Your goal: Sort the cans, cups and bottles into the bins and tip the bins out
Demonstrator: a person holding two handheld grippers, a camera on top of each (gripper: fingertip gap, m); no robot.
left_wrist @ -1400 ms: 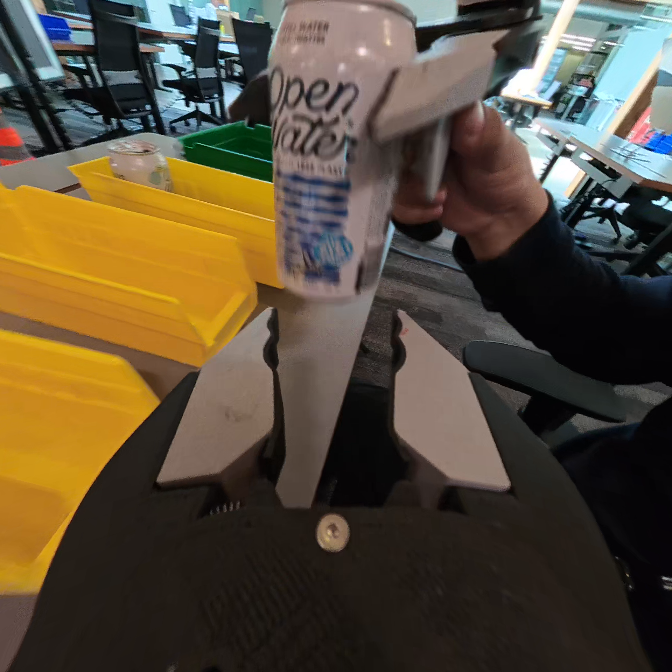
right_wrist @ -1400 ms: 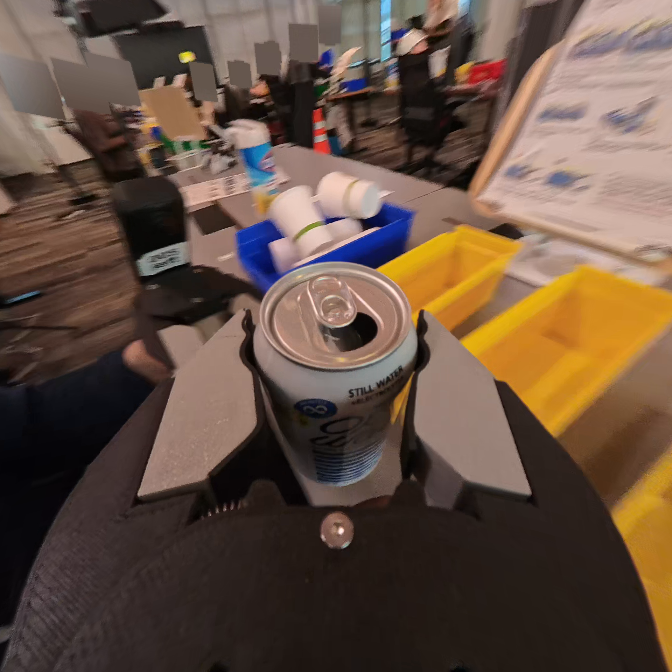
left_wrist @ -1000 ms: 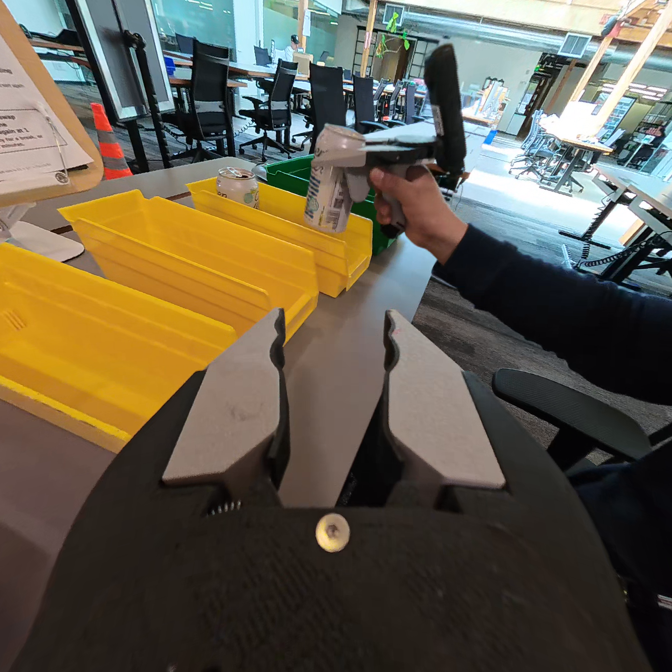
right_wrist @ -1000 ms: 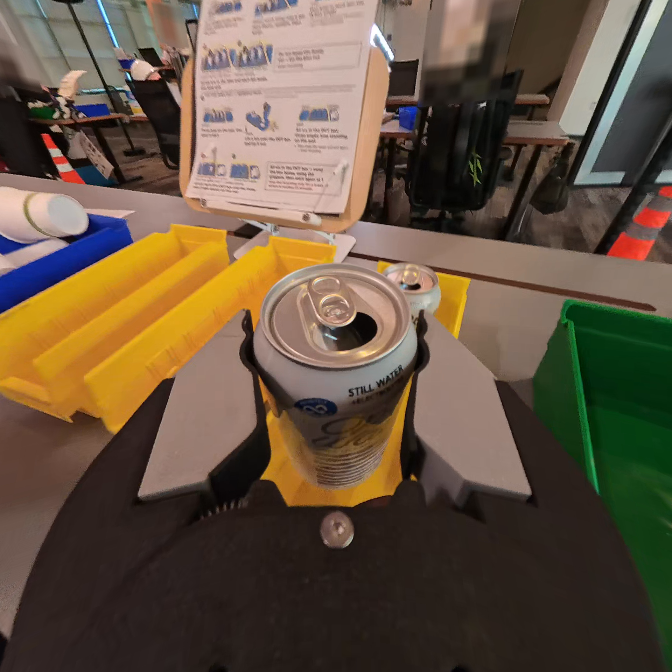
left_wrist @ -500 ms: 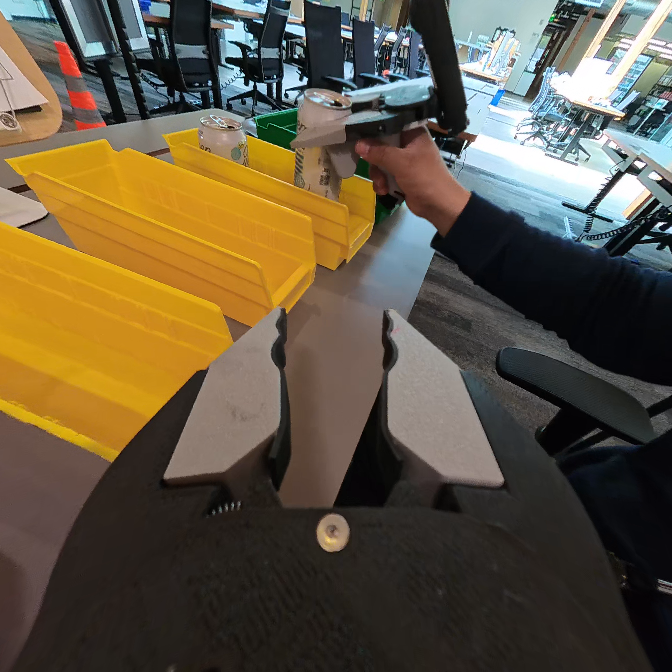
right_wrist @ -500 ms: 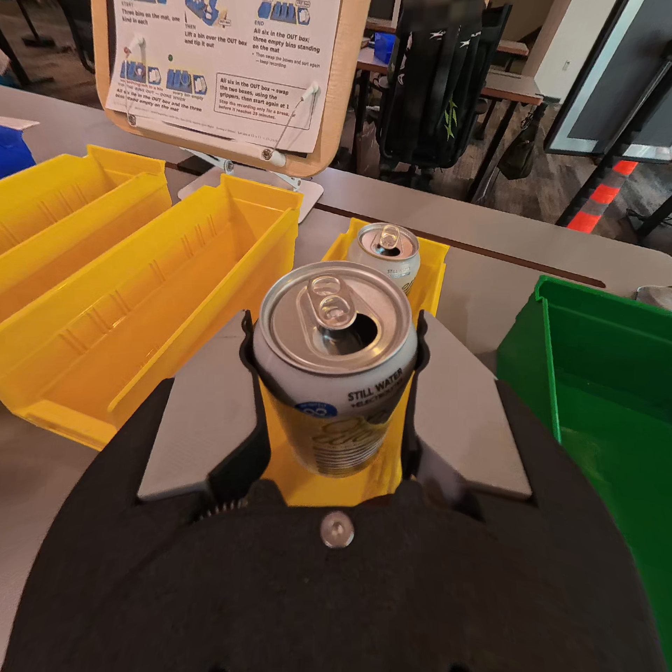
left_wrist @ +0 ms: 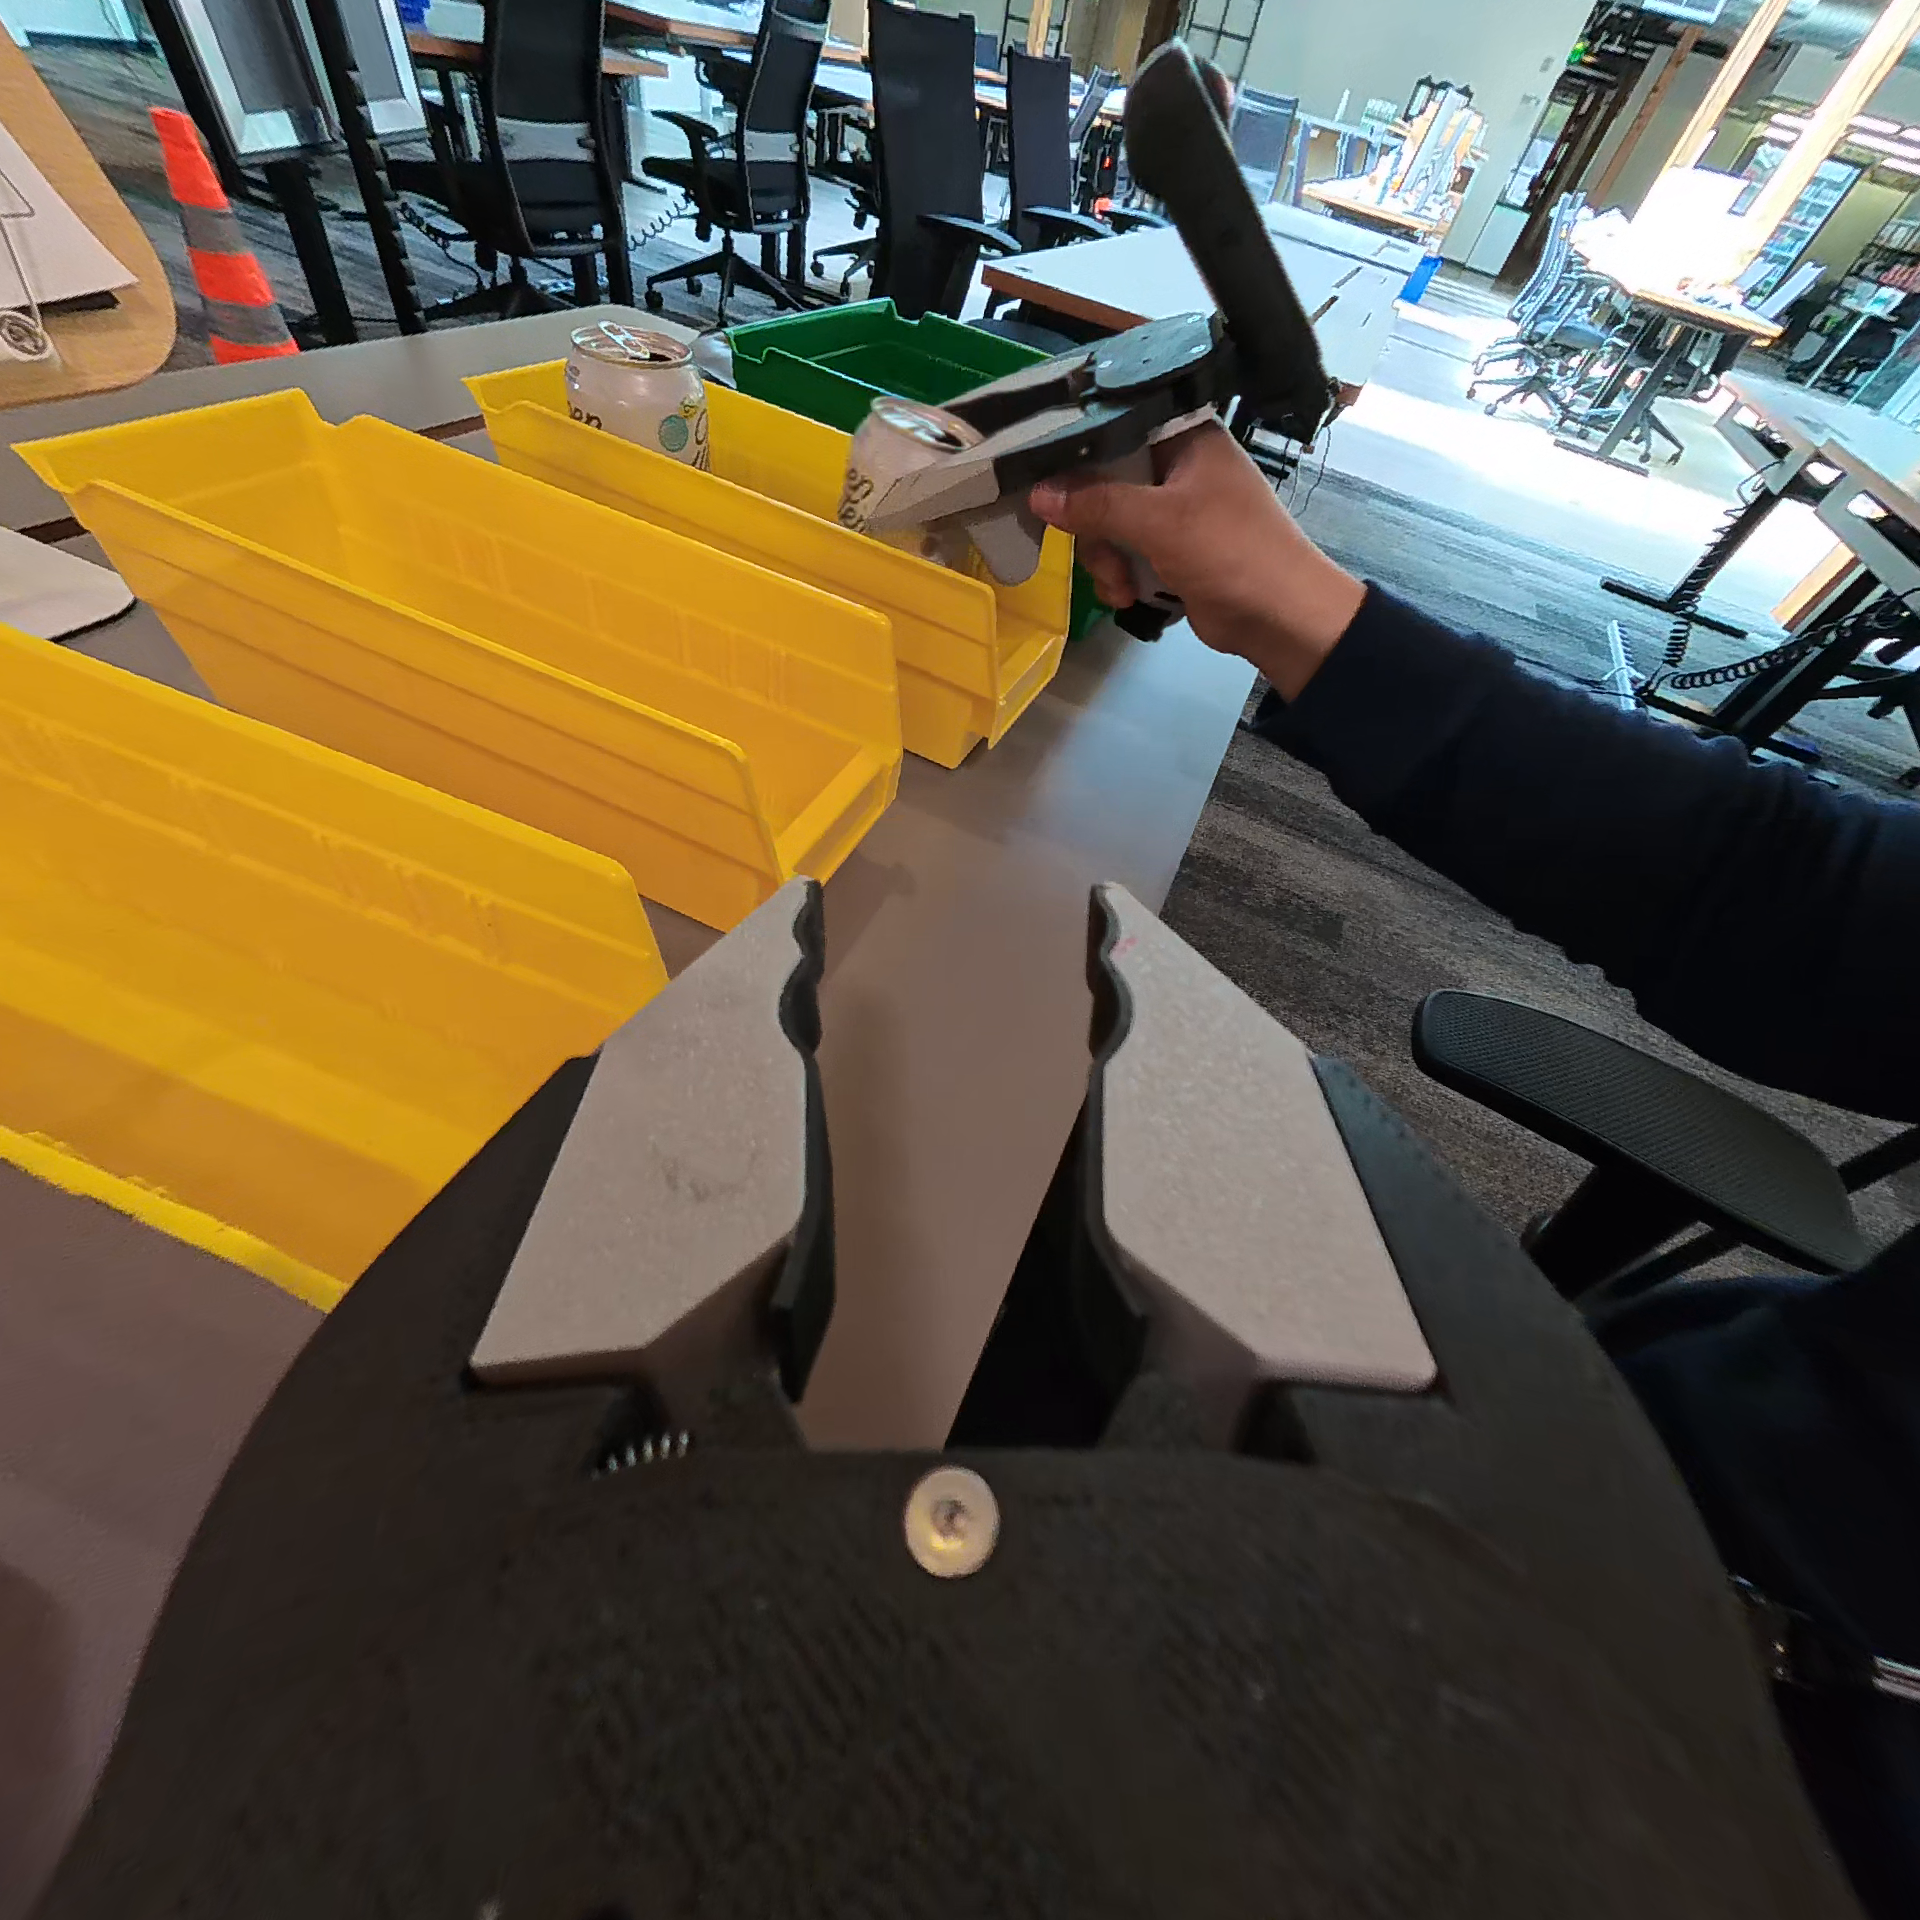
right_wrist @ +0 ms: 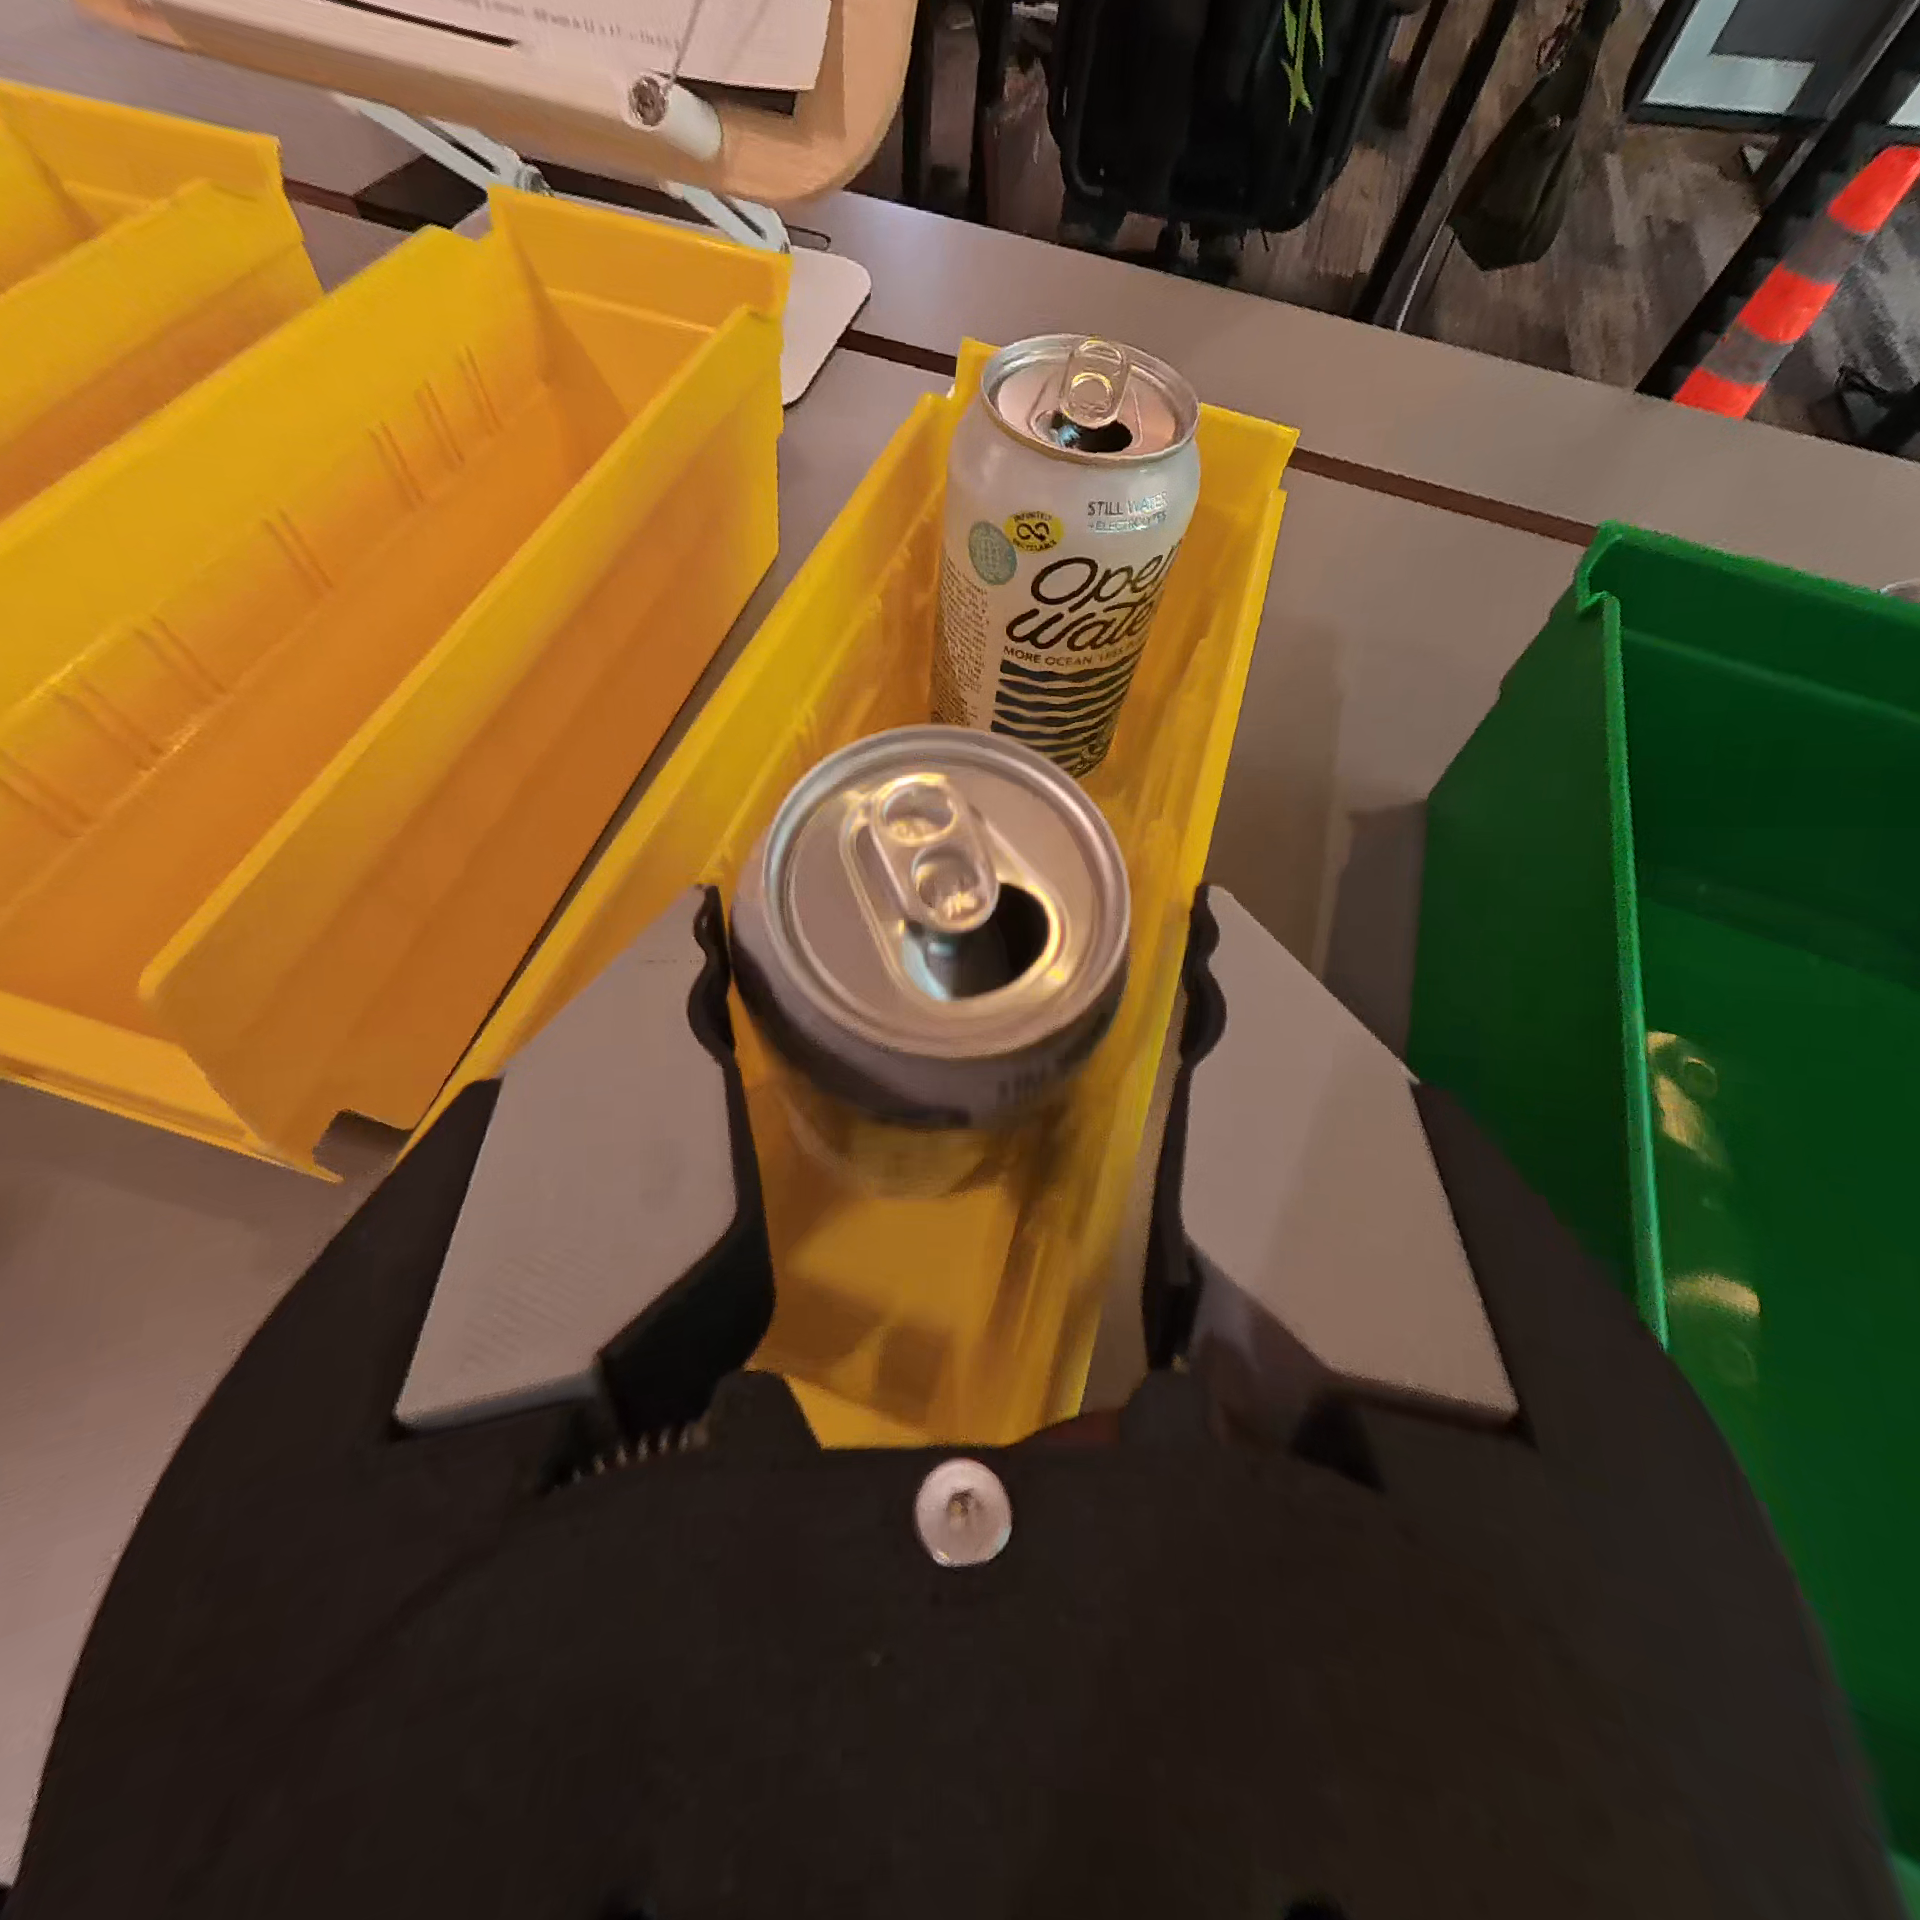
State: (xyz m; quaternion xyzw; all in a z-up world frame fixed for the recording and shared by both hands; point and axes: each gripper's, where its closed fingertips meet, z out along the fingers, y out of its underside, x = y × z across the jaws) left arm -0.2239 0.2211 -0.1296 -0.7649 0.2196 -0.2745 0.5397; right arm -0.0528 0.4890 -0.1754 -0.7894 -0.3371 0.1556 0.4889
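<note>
My right gripper (right_wrist: 951, 904) hangs over the near end of a narrow yellow bin (right_wrist: 831, 717). An opened silver can (right_wrist: 935, 914) sits between its fingers, upright and blurred. The jaws stand a little wider than the can, with a sliver of yellow showing on the can's right side. A second white can (right_wrist: 1060, 561) stands upright at the bin's far end. In the left wrist view the right gripper (left_wrist: 935, 488) and its can (left_wrist: 873, 468) dip into that bin (left_wrist: 935, 634), behind the other can (left_wrist: 634, 405). My left gripper (left_wrist: 951, 914) is open and empty above the table's front edge.
A green bin (right_wrist: 1766, 935) stands right of the can bin, and wider yellow bins (right_wrist: 416, 623) stand to its left. An instruction board (right_wrist: 623, 62) stands at the back. A chair armrest (left_wrist: 1621, 1122) and the person's dark sleeve (left_wrist: 1558, 790) lie off the table's edge.
My right gripper has carried the can over the narrow yellow bin and lowered it inside. The can now looks smaller and blurred, with a gap beside it. My left gripper has barely moved.
</note>
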